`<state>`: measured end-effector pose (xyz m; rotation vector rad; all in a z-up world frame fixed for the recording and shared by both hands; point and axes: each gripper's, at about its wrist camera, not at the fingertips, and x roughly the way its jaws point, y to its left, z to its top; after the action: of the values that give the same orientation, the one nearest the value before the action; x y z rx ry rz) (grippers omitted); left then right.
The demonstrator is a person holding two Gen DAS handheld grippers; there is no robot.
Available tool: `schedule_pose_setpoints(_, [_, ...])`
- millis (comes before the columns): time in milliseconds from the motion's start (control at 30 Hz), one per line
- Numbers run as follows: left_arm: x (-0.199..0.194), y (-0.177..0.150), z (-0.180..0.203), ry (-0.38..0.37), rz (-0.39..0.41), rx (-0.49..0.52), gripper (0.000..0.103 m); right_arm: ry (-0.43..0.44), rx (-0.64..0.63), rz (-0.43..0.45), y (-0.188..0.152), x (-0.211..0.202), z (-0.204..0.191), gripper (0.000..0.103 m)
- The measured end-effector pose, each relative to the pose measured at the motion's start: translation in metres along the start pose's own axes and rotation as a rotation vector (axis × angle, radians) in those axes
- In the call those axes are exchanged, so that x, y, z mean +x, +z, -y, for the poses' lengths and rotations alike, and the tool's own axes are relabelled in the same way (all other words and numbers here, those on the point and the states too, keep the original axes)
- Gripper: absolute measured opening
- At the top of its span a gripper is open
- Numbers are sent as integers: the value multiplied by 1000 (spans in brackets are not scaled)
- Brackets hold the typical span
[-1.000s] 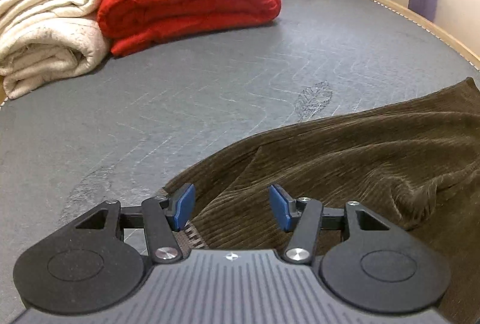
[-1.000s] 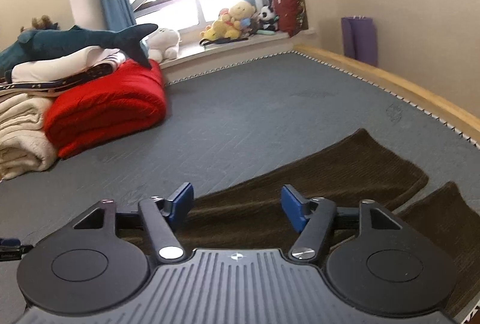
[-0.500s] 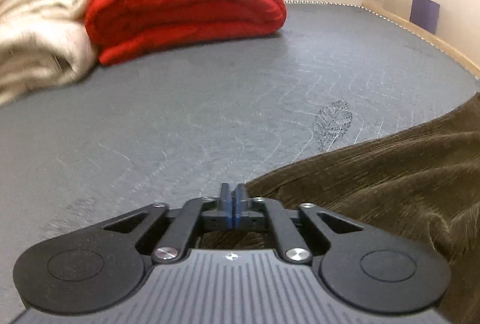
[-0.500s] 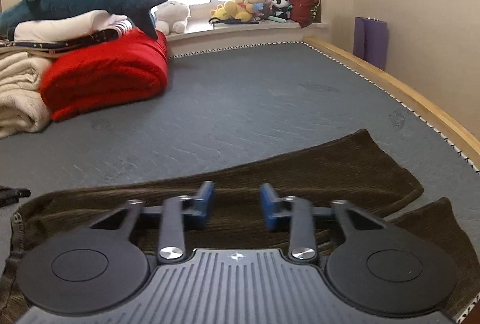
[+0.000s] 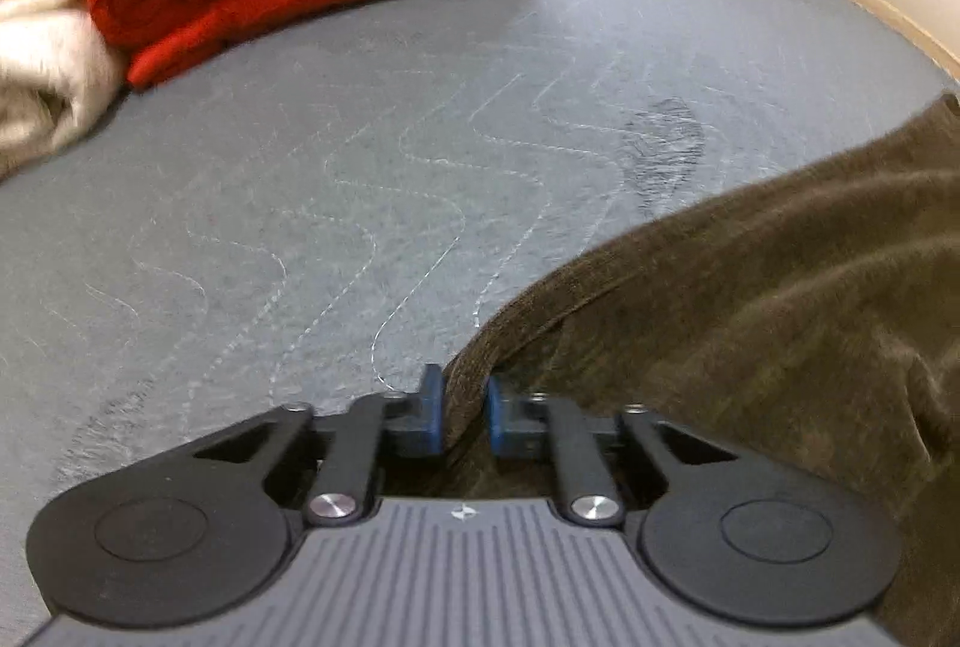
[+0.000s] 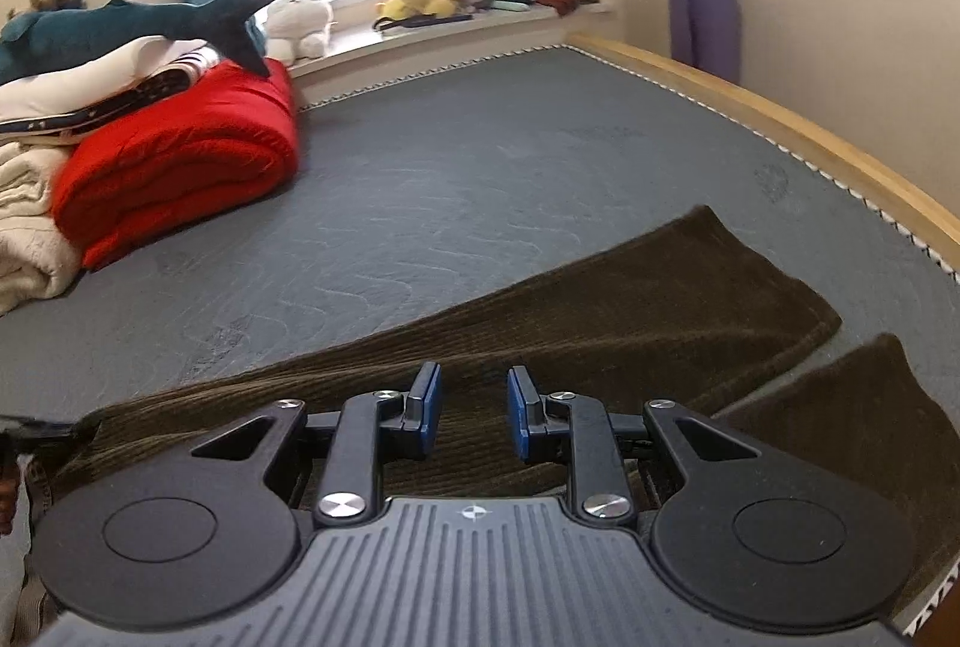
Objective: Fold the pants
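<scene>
Grey mattress point(image 6: 480, 179): pants point(image 6: 600, 311) lengthwise, legs far-right; left tool point(image 5: 462, 401) clamps edge; right tool point(image 6: 468, 410) parted.

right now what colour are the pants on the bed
Dark olive-brown corduroy pants, ribbed; clearest in the right wrist view.

Left gripper point(image 5: 463, 410) has its blue pads point(image 5: 431, 410) pinched in tight with a fold of the pants point(image 5: 750, 299) caught between them, while the right gripper point(image 6: 468, 413) sits low over the fabric with its pads point(image 6: 427, 407) parted and nothing between.
</scene>
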<state>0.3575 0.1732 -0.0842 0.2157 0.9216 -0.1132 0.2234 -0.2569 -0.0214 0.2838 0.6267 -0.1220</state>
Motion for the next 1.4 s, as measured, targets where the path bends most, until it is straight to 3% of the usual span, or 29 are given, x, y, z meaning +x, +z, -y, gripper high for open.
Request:
schedule_pose_setpoints(100, [-47,0,21,21,52,100,10,-24,11,-8,-3,1,3,25])
schedule_pose_setpoints(200, [-110,-15,37,-3,121,167,9,-32,65,-15,-6,-1,13,25])
schedule_pose_setpoints(367, [-217,-96,79,-64,190,273,9,-40,198,-2,-13,-19,33,17])
schedule_pose_setpoints(467, [-250,-153,105,-82,145,327,9,-20,252,9,-21,-32,46,17])
schedule_pose_setpoints(600, [-237,-206,134,-94,2,389,14,3,239,-45,-31,-31,56,19])
schedule_pose_setpoints(767, [-249,-208,120,-166,39,157,19,-1,261,-73,-32,-27,61,19])
schedule_pose_setpoints(900, [-245,-191,115,-133,75,84,19,-12,257,-48,-30,-27,61,19])
schedule_pose_setpoints(1067, [-207,-172,102,-72,-79,-59,19,-17,207,-21,-25,-19,56,10])
schedule_pose_setpoints(1167, [-190,-164,88,-66,-144,-176,19,-1,197,-36,-20,-3,52,12])
schedule_pose_setpoints(1267, [-188,-157,81,-66,-148,-234,21,32,207,-63,-14,21,47,12])
schedule_pose_setpoints(1400, [-184,-147,83,-54,-134,-226,35,46,221,-125,-8,65,36,18])
